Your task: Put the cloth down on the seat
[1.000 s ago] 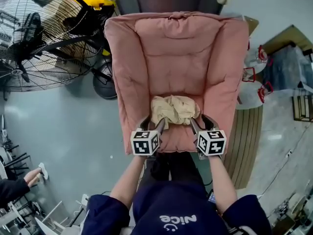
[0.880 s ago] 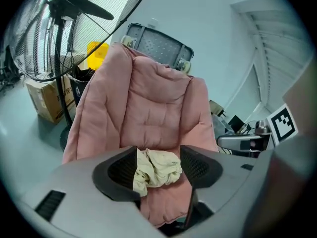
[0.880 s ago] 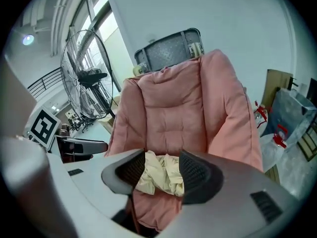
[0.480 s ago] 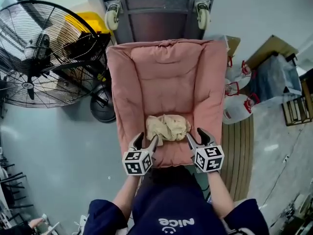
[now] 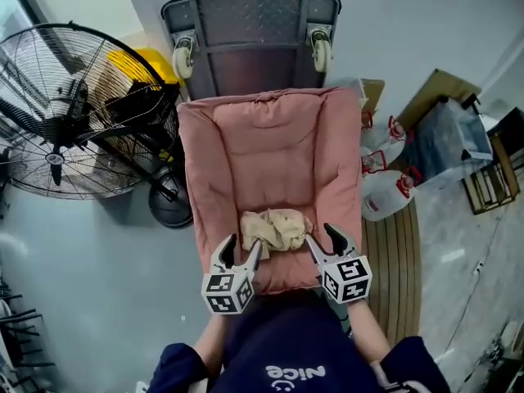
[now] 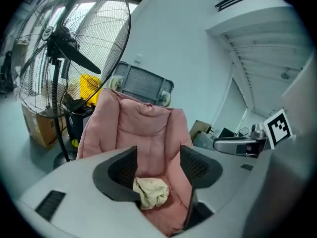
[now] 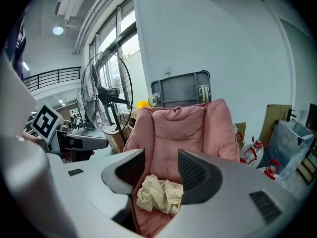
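A pink padded seat (image 5: 270,154) stands mid-frame in the head view on a grey floor (image 5: 98,301), with a big fan (image 5: 65,113) at upper left, a wheeled cart (image 5: 250,23) at top and jugs (image 5: 385,195) at right. The left gripper (image 5: 241,248) and right gripper (image 5: 321,237) reach up from the bottom edge, side by side at the seat's front, each with jaws wide apart and holding nothing. The crumpled cream cloth (image 5: 275,229) lies low on the seat between and just beyond them, its long axis running left to right across the frame.
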Available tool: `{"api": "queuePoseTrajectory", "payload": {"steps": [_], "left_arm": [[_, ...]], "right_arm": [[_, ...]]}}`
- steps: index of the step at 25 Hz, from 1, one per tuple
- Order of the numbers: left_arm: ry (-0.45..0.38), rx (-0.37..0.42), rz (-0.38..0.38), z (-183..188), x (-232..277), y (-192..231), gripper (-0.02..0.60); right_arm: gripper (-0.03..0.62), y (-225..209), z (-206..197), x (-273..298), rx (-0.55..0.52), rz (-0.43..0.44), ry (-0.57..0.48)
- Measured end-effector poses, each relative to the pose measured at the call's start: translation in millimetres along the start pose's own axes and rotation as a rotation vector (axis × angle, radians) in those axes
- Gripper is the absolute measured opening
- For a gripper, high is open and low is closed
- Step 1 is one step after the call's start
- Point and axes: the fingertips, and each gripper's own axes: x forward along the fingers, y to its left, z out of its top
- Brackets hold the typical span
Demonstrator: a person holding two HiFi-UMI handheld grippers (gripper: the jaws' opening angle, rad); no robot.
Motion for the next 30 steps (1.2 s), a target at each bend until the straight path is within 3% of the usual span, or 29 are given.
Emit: {"api": "queuePoseTrajectory", "payload": {"steps": [12,23,26,28,30], "left_arm": [[-0.102,0.095,-0.079,47.0,-28.0,-39.0,0.288],[-0.129,0.123,-0.066,52.6,-34.8,-44.1,0.283],[-0.136,0.12,-0.052,52.8,-38.2,-41.0,0.181],[-0.145,0.117,-0.037,52.4,-42.3,-37.2,0.154],[-0.158,0.111,-0.017,51.3,-47.9,-32.9,0.08]], "right_arm": [[0.201,6.7,44.6,-53.3,0.048,-0.014,-0.163],[0.201,0.9,50.5,-62.1,-0.015,-0.052,-0.179],[0.199,4.1,53.4,-65.0,-0.017,-0.03,-0.207],[0.198,6.6,53.4,-66.8,-0.023,-0.027,-0.218],[0.134,6.9,50.1,-69.2,-0.027,-0.042,-0.219]]}}
